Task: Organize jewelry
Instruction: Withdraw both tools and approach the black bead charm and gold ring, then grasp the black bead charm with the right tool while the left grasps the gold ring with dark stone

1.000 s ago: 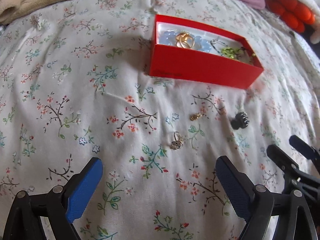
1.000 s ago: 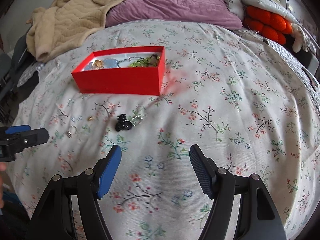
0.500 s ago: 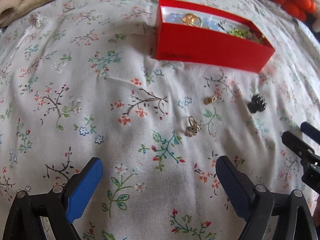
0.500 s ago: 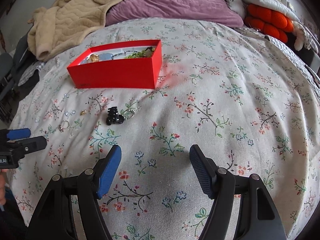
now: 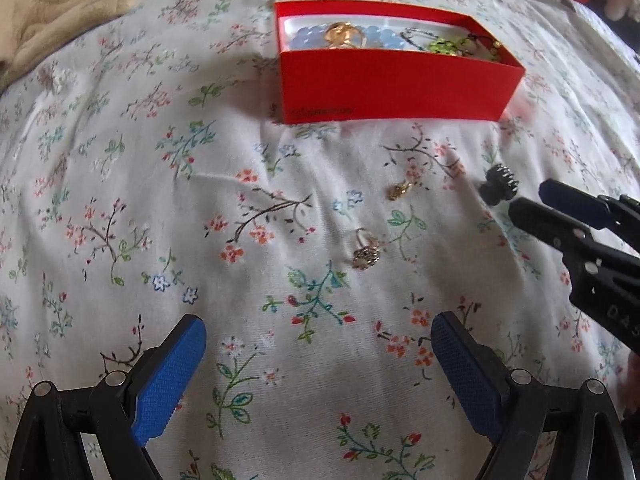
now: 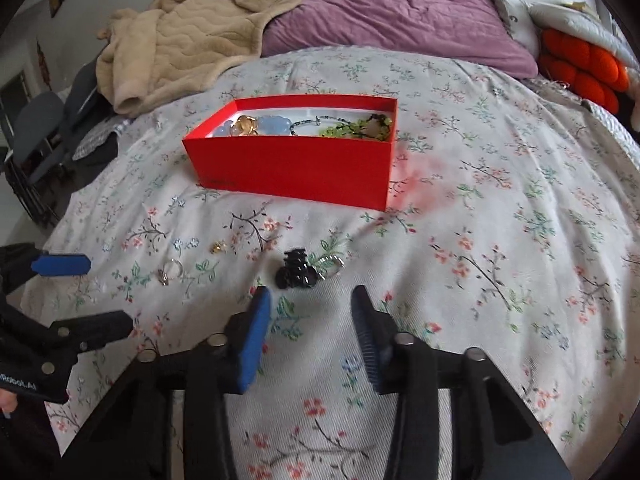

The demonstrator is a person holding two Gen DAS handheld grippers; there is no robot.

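Here we see the right gripper with its jaws just narrowed and nothing between them, poised just short of the black hair clip on the bedspread. The left gripper stands wide and empty; the ring and small gold charm lie ahead of it. Inside the red box, we cannot separate the tangled beads, and a silvery piece behind the clip is partly hidden.

Bare bedspread right of red box, small jewelry and black hair claw scattered before it
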